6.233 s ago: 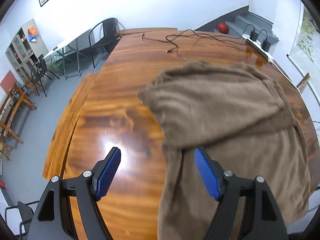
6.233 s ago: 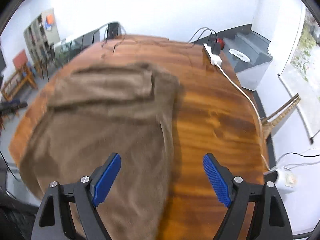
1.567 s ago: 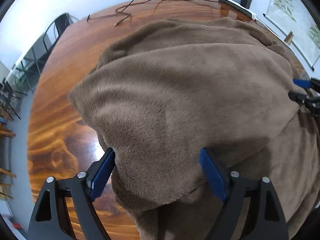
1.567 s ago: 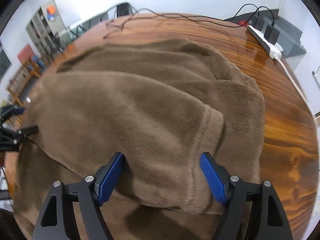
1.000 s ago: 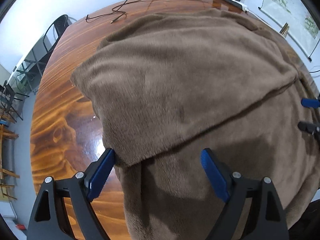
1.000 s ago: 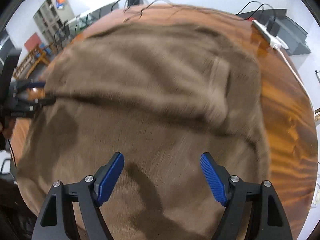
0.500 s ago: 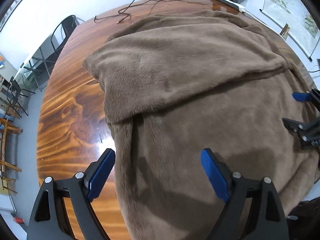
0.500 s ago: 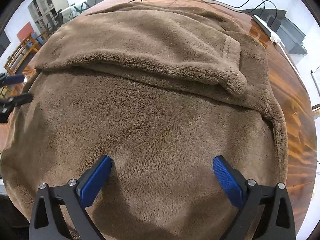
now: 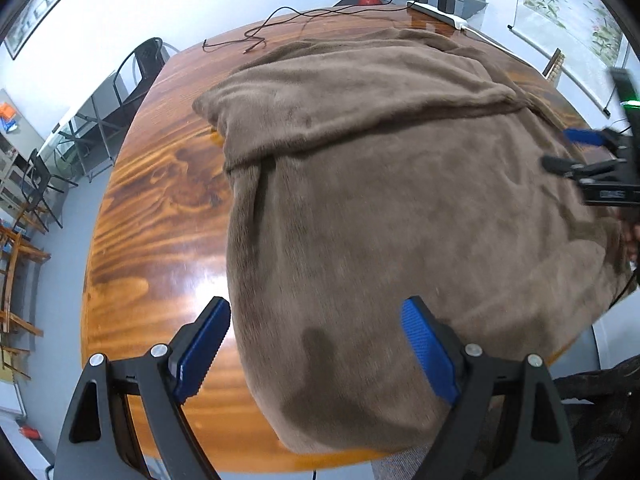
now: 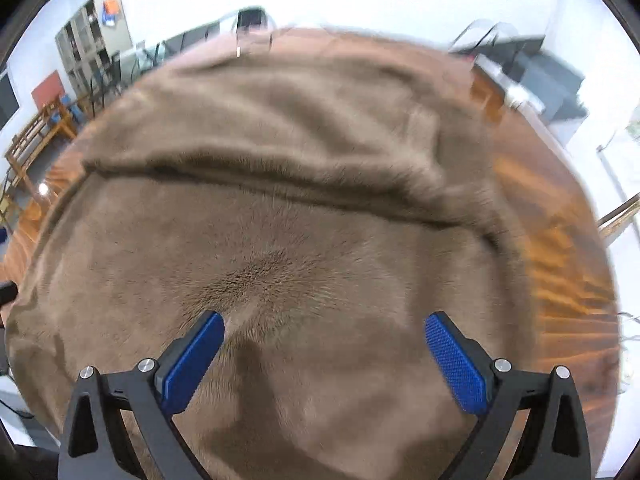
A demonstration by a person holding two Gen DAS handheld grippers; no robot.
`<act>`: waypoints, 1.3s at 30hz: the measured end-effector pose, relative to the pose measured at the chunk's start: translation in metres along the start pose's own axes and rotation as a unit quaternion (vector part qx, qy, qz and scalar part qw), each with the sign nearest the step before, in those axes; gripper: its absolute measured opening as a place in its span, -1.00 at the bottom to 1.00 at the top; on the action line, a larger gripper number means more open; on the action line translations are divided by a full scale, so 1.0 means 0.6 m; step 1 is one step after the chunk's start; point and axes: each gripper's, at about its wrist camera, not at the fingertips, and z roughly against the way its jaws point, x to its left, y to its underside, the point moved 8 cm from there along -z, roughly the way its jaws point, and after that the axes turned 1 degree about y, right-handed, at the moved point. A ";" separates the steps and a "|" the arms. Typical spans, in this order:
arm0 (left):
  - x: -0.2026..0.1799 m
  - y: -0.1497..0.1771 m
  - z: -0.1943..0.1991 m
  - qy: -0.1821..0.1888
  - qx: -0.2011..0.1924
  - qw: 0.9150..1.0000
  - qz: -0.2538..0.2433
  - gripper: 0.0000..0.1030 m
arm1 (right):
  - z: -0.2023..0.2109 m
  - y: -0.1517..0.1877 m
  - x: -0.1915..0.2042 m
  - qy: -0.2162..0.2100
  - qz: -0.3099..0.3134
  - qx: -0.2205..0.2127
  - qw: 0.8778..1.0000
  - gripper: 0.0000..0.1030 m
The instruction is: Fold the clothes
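Bench [image 9: 152, 216]: glossy wooden top, bare to the left of the left tool; in the right wrist view only a strip of it shows, right of the right tool, blurred.

Brown fleece garment [image 9: 380, 184]: spread flat on the bench, directly ahead of and beneath both tools. Its far part is folded back toward the tools, and the fold edge [image 10: 280, 184] runs as a dark ridge across the cloth ahead of the right tool. The left wrist view alone shows the garment's left border and its near hem reaching the bench edge; the right wrist view alone shows the pile at close range.

Left tool [image 9: 316, 356]: fingers spread wide, holding nothing; left pad over bare wood just beside the garment border, right pad over the cloth.

Right tool [image 10: 324, 356]: fingers spread wide, both pads over the cloth, nothing pinched. Whether they touch the pile cannot be told. It also shows from the side, at far right, in the left wrist view [image 9: 576, 152].

Power strip [image 9: 438, 16]: at the bench's far end, sharp in the left wrist view only.

Black cable [image 9: 256, 38]: loose on the wood beyond the garment.
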 end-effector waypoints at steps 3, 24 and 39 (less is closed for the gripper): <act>-0.013 0.015 -0.001 0.001 0.003 1.000 0.003 0.76 | 0.067 0.019 -0.018 0.003 0.029 -0.039 0.999 1.00; -0.136 0.002 0.012 0.018 -0.013 0.999 -0.045 0.76 | 0.195 0.353 -0.080 0.036 0.080 0.048 0.995 0.08; -0.100 0.038 0.017 0.002 -0.007 1.000 -0.012 0.76 | 0.146 0.303 -0.050 0.035 0.098 0.032 0.994 -0.50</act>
